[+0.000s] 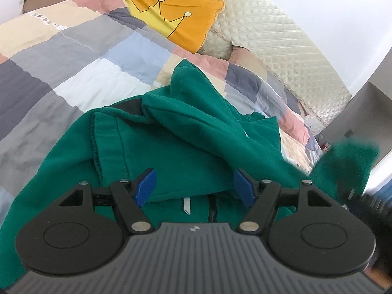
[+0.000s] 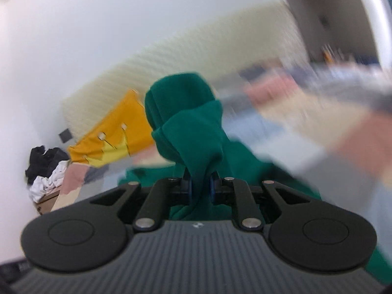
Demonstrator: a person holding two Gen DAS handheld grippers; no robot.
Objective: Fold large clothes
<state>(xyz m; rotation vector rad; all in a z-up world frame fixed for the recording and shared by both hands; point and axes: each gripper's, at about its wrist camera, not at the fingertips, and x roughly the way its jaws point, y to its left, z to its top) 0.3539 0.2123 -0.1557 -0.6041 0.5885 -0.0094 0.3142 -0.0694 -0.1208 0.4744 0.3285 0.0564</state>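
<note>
Right hand-held gripper (image 2: 201,187) pinching green garment (image 2: 188,127) (blurred), left hand-held gripper (image 1: 194,187) open above it

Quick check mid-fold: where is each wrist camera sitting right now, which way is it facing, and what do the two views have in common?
Left wrist: sits behind the open left tongs, looking down over the green garment on the patchwork quilt toward the headboard.
Right wrist: sits behind the right tongs, shut on a bunch of the green garment; background motion-blurred, facing the wall.
Shared: the garment, the yellow crown pillow, the quilt. No hand or sleeve shows.
</note>
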